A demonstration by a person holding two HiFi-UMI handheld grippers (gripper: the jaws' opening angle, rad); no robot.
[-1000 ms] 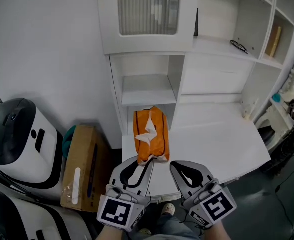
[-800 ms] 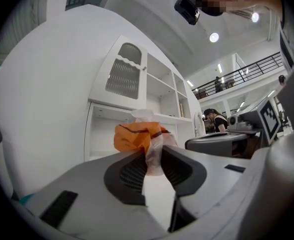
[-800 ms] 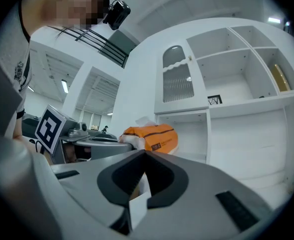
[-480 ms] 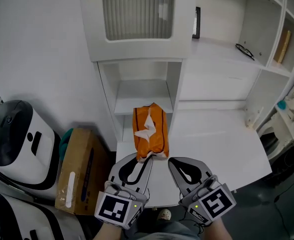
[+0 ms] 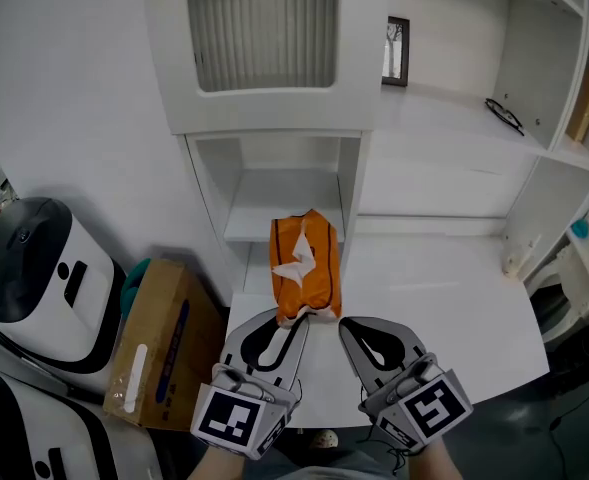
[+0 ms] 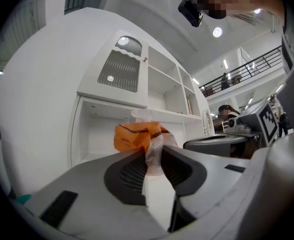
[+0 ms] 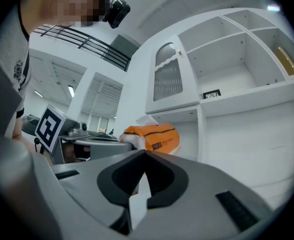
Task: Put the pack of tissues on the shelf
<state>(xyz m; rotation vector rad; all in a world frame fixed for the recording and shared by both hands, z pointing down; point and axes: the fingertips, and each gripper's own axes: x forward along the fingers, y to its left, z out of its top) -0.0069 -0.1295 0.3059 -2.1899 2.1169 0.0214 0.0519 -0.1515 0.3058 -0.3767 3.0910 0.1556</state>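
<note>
Left gripper [image 6: 154, 151]: jaws closed on the clear plastic flap at the near end of the pack of tissues [image 5: 304, 268]; the grip is on the wrapper only, not on the body of the pack
Right gripper [image 7: 144, 152]: jaws pressed together with nothing between them; its tip is just beside the near right corner of the pack; I cannot tell if it touches
Pack of tissues: orange, with a white tissue coming out of the top slot; it points away from the person, near end at the left gripper, far end toward the shelf unit; it appears to be lifted above the front left part of the white desk [image 5: 434, 288], not lying flat on it
Shelf [image 5: 284, 190]: open white compartment under the cabinet door with ribbed glass; its board looks bare, and the far end of the pack is near its front edge but not yet inside
Further around: a small picture frame [image 5: 396, 38] and a pair of glasses [image 5: 504, 115] on the higher shelf to the right; a cardboard box [image 5: 159, 353] and a white rounded machine [image 5: 34, 268] on the floor at the left
Progress: picking up seems done, the pack is in the grip and faces the shelf; left to do, in my judgement, is to carry it forward into the compartment, lay it on the board and open the jaws; the thin flap may slip or tear, so a slow move is better
</note>
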